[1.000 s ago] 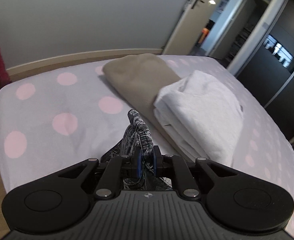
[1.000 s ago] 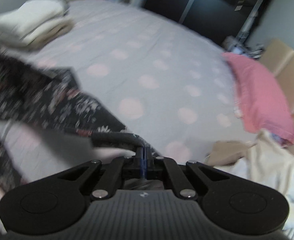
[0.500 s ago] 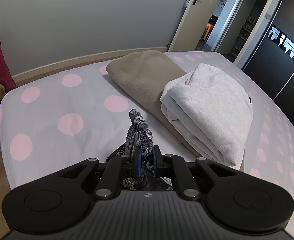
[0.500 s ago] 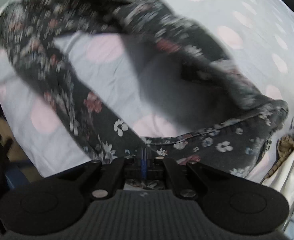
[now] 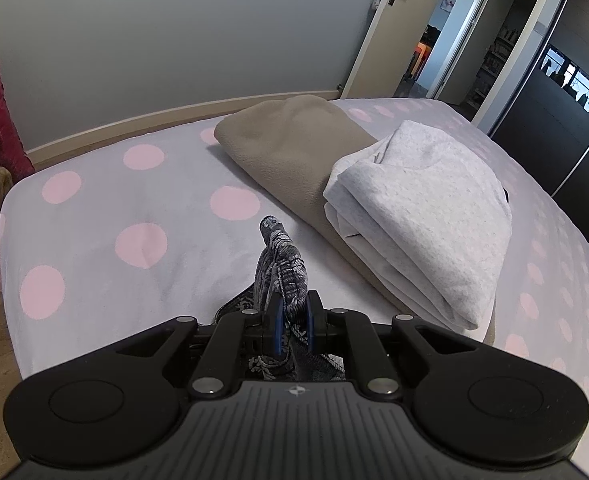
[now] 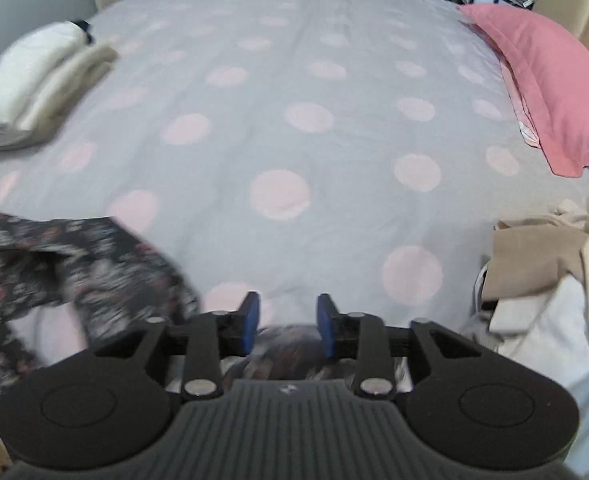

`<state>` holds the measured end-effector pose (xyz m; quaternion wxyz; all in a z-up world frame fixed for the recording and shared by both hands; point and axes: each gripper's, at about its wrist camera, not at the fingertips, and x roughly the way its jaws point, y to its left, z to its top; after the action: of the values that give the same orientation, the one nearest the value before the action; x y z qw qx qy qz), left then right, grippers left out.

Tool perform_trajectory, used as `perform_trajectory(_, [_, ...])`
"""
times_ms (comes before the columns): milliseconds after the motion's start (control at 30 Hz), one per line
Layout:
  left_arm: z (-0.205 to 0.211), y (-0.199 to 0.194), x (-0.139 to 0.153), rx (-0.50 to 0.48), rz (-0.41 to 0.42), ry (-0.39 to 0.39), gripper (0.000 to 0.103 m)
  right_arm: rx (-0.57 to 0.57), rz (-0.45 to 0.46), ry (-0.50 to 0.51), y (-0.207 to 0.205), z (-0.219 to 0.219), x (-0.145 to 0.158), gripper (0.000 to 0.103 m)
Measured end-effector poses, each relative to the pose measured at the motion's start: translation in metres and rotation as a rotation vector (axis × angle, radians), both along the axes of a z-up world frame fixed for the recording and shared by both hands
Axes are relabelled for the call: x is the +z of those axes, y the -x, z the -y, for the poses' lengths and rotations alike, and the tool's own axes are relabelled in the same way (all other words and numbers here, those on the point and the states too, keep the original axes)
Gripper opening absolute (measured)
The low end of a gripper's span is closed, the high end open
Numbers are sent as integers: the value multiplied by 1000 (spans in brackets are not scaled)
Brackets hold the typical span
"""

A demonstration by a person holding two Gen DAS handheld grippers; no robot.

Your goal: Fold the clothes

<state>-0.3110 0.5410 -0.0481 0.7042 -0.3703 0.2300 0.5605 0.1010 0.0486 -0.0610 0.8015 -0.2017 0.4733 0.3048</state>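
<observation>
1. Grey and beige clothes already lay folded on the bed (image 5: 94,216): a beige garment (image 5: 290,148) with a pale grey sweatshirt (image 5: 426,204) stacked against its side, both near the bed's far corner by the wall.
2. Judging by that stack, part of the task was done, and the dark flowered garment (image 6: 74,268) was the piece in hand.
3. It was not yet folded. It sprawled loose and crumpled on the bed, well short of the folded stack, on the near edge.
4. The left tongs (image 5: 292,320) were clenched on a bunched edge of the flowered garment (image 5: 282,256), which stood up between the blue pads.
5. The right tongs (image 6: 286,320) were opening, their pads (image 6: 250,320) apart and pressing on nothing; blurred flowered cloth showed just under them, so that end looked released.
6. More work remained: an unsorted heap of cream and tan clothes (image 6: 546,280) lay on the bed, across from the folded stack, below a pink pillow (image 6: 542,80).
7. My judgement: the task stood somewhere around its middle.
</observation>
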Motion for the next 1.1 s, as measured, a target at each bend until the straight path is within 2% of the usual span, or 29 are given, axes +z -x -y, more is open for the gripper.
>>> perform_trajectory(67, [-1,1,-2,5,-1,5,9,-10,-32,49,-15,-12,-22,46])
perform_trajectory(233, [-5,2,-7,14,-3,17,9,-48,-151,157,-39,-16,-77,58])
perform_trajectory(333, [-7,-2,-9,12,-9,18,9,-21,-175,171,-35,-13,-91,70])
perform_trajectory(400, [-7,-5,-10,7,-16,14,9,5,-190,177,-29,-10,-96,70])
perform_trajectory(467, [-7,-7,-11,3,-25,10,9,43,-165,190,-20,-9,-97,65])
perform_trajectory(500, [-6,-9,-12,2,-28,8,9,53,-150,197,-16,-9,-96,54])
perform_trajectory(533, [-6,-9,-12,1,-30,8,9,58,-137,202,-14,-8,-94,43])
perform_trajectory(567, [-5,-10,-12,1,-30,8,9,58,-136,193,-13,-5,-90,38])
perform_trajectory(600, [-4,-9,-11,2,-28,8,10,57,-147,174,-12,-3,-86,22])
perform_trajectory(633, [-3,-8,-11,3,-25,8,10,58,-152,162,-12,-2,-81,16])
perform_trajectory(800, [0,0,-7,20,6,9,10,48,-33,142,-1,7,-42,15])
perform_trajectory(967, [3,3,-3,17,24,0,9,-53,92,76,-16,34,15,14])
perform_trajectory(1100, [1,-2,-2,10,21,-7,9,-151,215,67,-25,60,52,14])
